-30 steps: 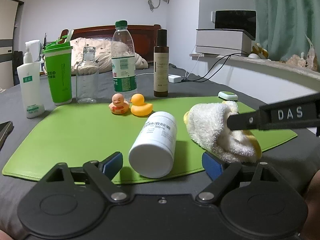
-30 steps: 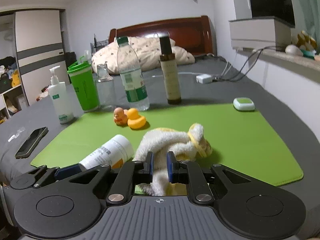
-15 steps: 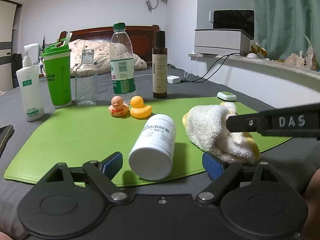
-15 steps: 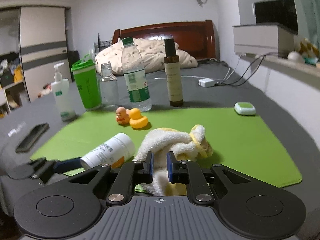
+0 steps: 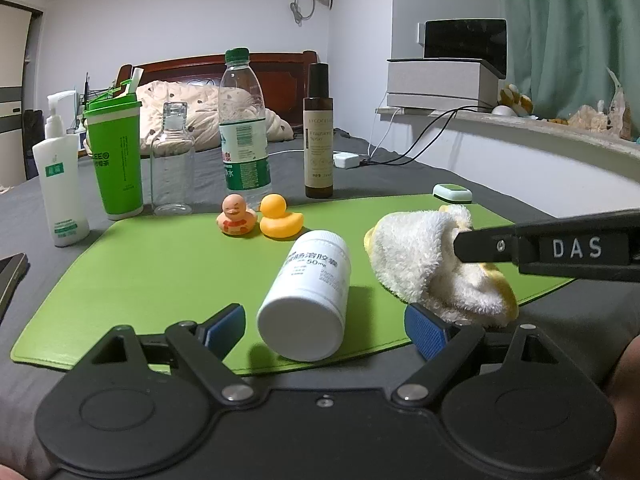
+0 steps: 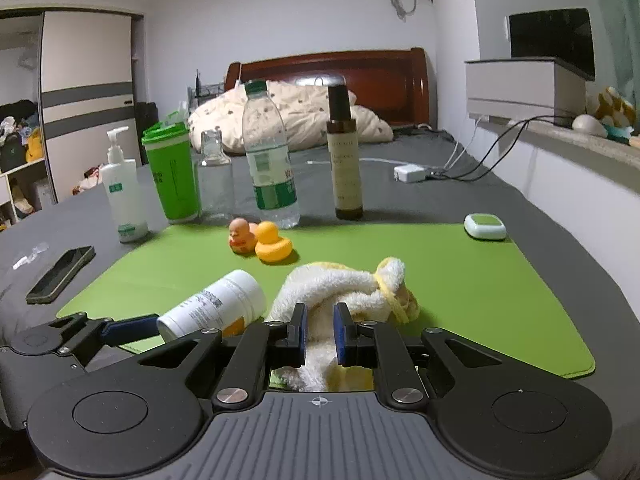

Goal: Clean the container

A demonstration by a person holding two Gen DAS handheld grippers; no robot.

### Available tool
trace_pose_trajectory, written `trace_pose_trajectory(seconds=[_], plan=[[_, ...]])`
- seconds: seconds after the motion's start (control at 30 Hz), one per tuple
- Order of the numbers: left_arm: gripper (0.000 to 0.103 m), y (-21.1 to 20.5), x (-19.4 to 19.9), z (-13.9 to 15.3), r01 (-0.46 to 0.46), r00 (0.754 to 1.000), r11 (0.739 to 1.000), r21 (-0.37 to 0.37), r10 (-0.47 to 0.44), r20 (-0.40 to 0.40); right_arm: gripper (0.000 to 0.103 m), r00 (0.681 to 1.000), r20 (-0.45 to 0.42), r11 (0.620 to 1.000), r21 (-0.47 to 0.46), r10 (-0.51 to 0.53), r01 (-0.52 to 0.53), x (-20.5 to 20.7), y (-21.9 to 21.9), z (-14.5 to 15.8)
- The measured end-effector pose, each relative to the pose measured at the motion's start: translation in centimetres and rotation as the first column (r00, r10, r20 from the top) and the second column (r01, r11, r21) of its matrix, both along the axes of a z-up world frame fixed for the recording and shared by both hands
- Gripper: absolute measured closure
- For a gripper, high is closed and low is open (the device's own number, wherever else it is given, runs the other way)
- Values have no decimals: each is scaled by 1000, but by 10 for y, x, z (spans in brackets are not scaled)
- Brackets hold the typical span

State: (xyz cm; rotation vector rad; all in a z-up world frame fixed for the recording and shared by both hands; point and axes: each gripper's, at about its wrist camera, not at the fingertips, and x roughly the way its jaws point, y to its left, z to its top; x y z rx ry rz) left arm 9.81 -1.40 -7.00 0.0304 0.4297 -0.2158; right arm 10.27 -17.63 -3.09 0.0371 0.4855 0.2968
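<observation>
A white pill container (image 5: 308, 296) lies on its side on the green mat (image 5: 160, 256), its flat end toward me. My left gripper (image 5: 324, 328) is open, its blue pads either side of the container's near end, not touching. A white and yellow fluffy cloth (image 5: 432, 268) lies on the mat to the container's right. My right gripper (image 6: 320, 332) is shut on the cloth (image 6: 340, 288), pinching its near fold. The container also shows in the right wrist view (image 6: 216, 304), left of the cloth.
Behind the mat stand a white pump bottle (image 5: 60, 184), a green tumbler (image 5: 116, 160), a clear glass bottle (image 5: 172, 168), a water bottle (image 5: 244, 136) and a brown spray bottle (image 5: 319, 136). Two rubber ducks (image 5: 260, 220) sit mid-mat. A phone (image 6: 60, 274) lies left.
Both views have shifted slightly, with the left gripper edging a little closer around the container. The right gripper stays shut on the cloth. Nothing on the mat has moved.
</observation>
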Motion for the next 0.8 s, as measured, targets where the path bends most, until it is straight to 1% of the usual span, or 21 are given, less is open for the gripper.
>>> trace_pose_trajectory(seconds=[0.23,0.27,0.3,0.33,0.37,0.43,0.53,0.8], plan=[[15,0,0,-1,1,1000,1000,7,-1,-7,88,999,-33,999,23,-24,24,4,-5,-2],[15,0,-1,-1,0,1000,1000,8,0,-6,87,999,-43,999,25,-22,23,5,-6,-3],[15,0,0,-1,0,1000,1000,7,0,-6,59,999,-51,999,31,-20,21,6,-6,-3],[15,0,0,-1,-1,1000,1000,7,1,-6,14,999,-50,999,47,-21,24,6,-8,-4],[15,0,0,-1,-1,1000,1000,7,1,-6,0,999,-36,997,75,-31,33,4,-10,-4],[15,1,0,-1,-3,1000,1000,7,3,-7,0,999,-12,994,100,-47,48,1,-14,-2],[15,0,0,-1,-3,1000,1000,8,3,-7,0,998,20,995,86,-59,57,0,-14,1],[15,-2,-1,-3,-6,1000,1000,28,6,2,0,1000,-6,999,32,-20,21,17,-7,-1]])
